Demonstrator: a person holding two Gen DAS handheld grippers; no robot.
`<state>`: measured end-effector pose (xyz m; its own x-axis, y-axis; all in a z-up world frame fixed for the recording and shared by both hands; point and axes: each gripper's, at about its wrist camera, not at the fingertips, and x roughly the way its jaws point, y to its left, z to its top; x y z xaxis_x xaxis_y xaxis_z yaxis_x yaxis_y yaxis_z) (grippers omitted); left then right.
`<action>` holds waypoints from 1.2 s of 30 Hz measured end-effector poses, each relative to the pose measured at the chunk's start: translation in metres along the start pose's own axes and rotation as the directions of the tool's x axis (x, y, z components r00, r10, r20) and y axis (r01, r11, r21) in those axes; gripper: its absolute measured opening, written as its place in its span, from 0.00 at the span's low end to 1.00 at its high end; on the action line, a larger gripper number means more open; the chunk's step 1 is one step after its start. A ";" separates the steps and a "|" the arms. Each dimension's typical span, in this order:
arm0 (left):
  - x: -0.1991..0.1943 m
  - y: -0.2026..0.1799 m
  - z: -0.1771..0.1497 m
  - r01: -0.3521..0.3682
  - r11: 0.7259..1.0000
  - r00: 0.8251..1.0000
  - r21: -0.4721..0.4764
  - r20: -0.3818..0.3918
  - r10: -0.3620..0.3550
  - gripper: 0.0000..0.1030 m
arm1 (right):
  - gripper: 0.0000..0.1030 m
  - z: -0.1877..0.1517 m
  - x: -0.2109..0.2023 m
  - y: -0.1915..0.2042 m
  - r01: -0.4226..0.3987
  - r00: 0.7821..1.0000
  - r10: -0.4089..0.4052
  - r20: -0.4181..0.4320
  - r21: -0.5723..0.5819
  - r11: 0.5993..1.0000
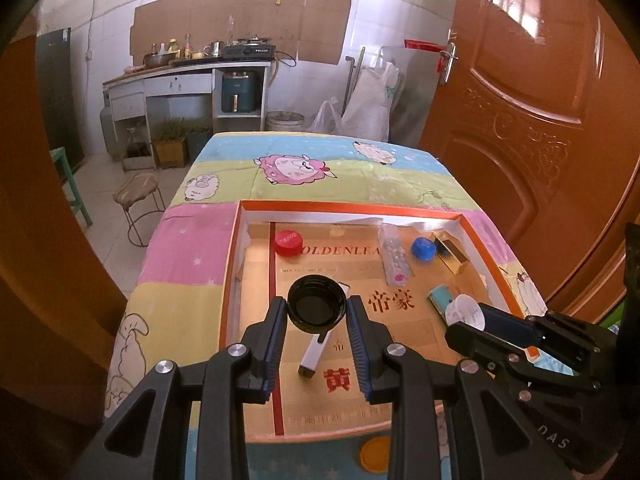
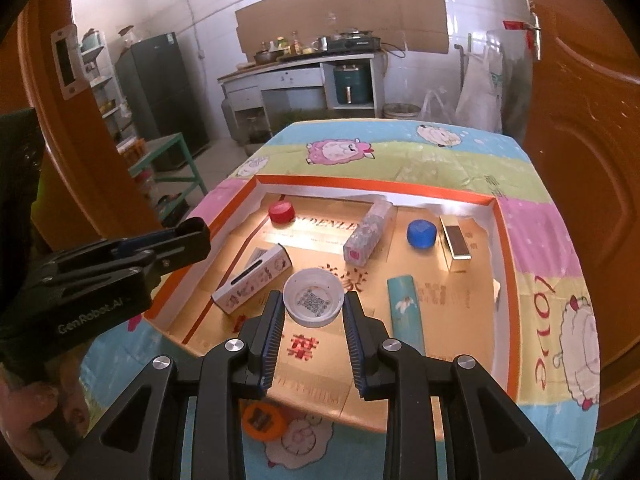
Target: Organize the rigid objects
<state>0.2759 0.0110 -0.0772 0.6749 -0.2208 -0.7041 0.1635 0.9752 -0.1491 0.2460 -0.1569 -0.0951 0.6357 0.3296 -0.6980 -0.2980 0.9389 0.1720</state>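
Note:
My left gripper (image 1: 316,312) is shut on a black bottle cap (image 1: 316,304), open side up, held over the near middle of the orange-rimmed box tray (image 1: 240,264). My right gripper (image 2: 313,308) is shut on a white cap (image 2: 313,298) with a printed code inside, above the same tray (image 2: 502,240). In the left wrist view the right gripper (image 1: 470,322) comes in from the right with the white cap (image 1: 466,312). The left gripper (image 2: 194,236) shows side-on at the left of the right wrist view, and its cap is hidden there.
In the tray lie a red cap (image 2: 281,212), a blue cap (image 2: 420,234), a clear box (image 2: 366,236), a matchbox (image 2: 456,244), a teal box (image 2: 406,312) and a white patterned box (image 2: 252,278). An orange disc (image 2: 262,420) sits on the cartoon tablecloth. Brown doors flank the table.

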 end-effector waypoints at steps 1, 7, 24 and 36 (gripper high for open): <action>0.002 0.000 0.001 0.000 1.000 1.000 0.000 -0.001 0.000 0.30 | 0.30 0.002 0.002 0.000 0.000 1.000 0.000 0.000 -0.002 1.000; 0.015 0.001 0.010 0.001 1.000 1.000 0.005 -0.015 -0.001 0.30 | 0.30 0.009 0.014 -0.003 -0.006 1.000 0.006 -0.008 -0.003 1.000; 0.048 0.014 0.025 -0.014 1.000 0.999 -0.004 -0.050 0.013 0.30 | 0.30 0.018 0.053 -0.002 -0.025 0.998 0.024 -0.065 -0.019 1.000; 0.066 0.018 0.028 -0.018 1.000 0.997 -0.005 -0.076 0.017 0.30 | 0.30 0.020 0.071 -0.005 -0.024 0.995 0.022 -0.097 -0.021 1.000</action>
<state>0.3431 0.0135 -0.1066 0.6206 -0.2022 -0.7576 0.1481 0.9790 -0.1400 0.3070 -0.1358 -0.1320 0.5574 0.3387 -0.7580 -0.3275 0.9287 0.1742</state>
